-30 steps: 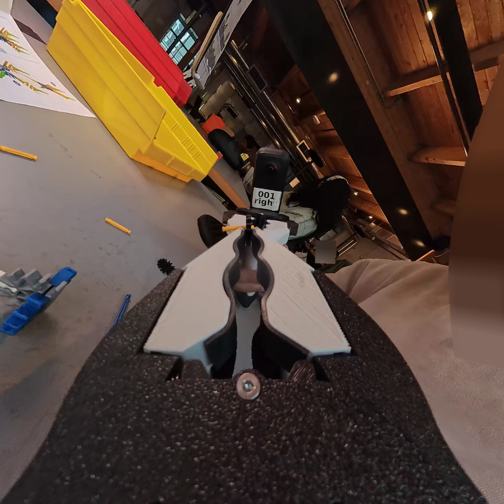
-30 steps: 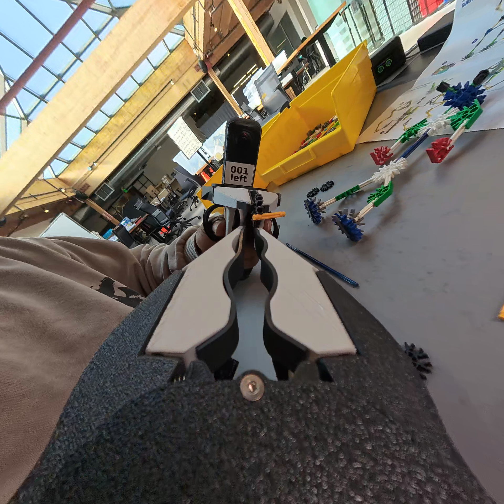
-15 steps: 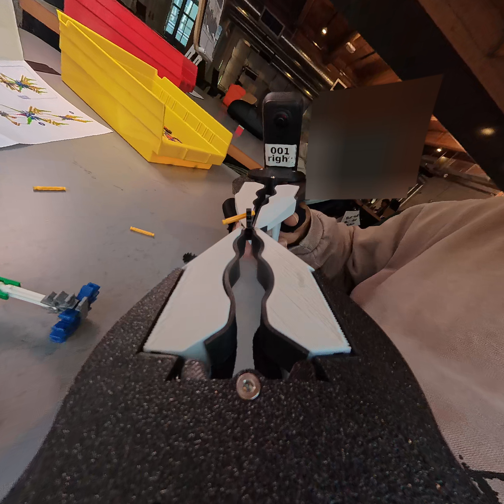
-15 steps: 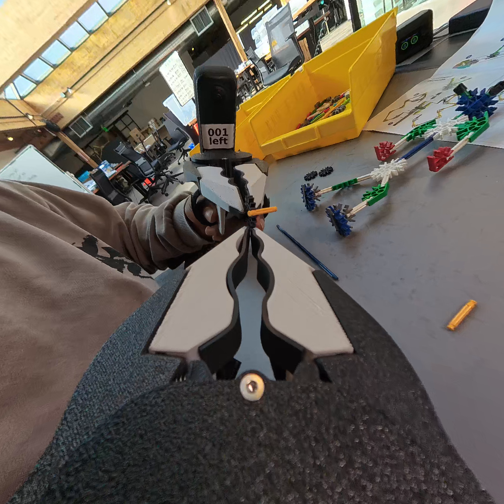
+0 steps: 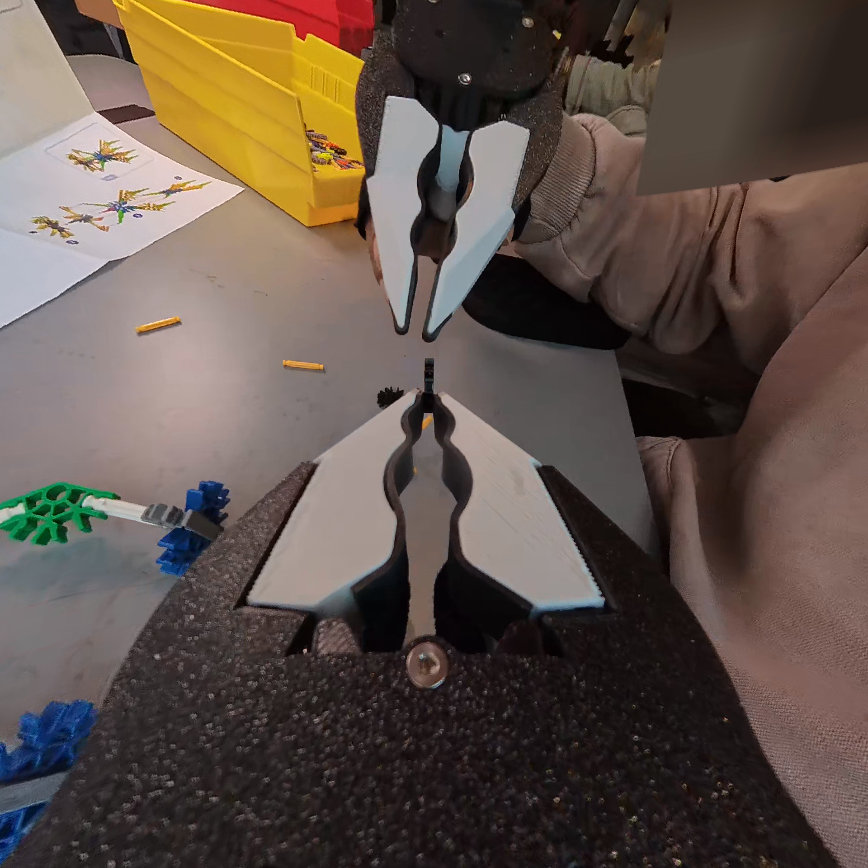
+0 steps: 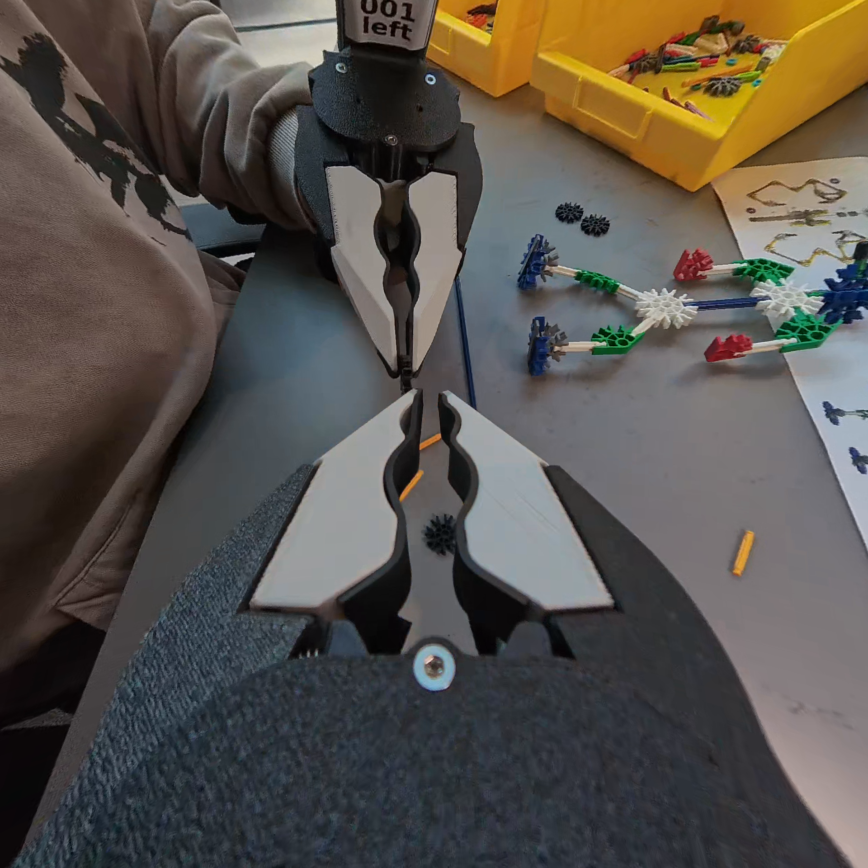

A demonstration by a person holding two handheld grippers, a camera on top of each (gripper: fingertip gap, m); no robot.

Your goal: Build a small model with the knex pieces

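My left gripper [image 5: 427, 399] is shut on a small black connector [image 5: 428, 373] that sticks out past its tips. It also shows in the right wrist view [image 6: 404, 371], still holding the connector [image 6: 405, 378]. My right gripper [image 6: 430, 399] faces it tip to tip, a little apart, with its jaws slightly open and nothing between them; it also shows in the left wrist view [image 5: 414, 331]. A short orange rod [image 6: 430, 441] shows below through the finger gap and seems to lie on the grey table [image 6: 610, 446]. A black connector [image 6: 440, 533] lies under my right gripper.
A part-built model of white, green, blue and red pieces [image 6: 664, 307] lies to the right, partly on an instruction sheet [image 5: 94, 197]. Yellow bins of parts [image 6: 681, 127] stand behind. Loose orange rods [image 5: 303, 365] [image 6: 743, 552], a blue rod [image 6: 465, 329] and two black connectors [image 6: 582, 218] lie about. Less than 4 cm separates the two grippers' tips. From the left gripper's tips to the blue rod [image 6: 465, 329] is close to 12 centimetres.
Both grippers have tipped down toward the table. The right gripper has opened and drawn back a little. The orange rod no longer sticks out of the held black connector and now shows below.
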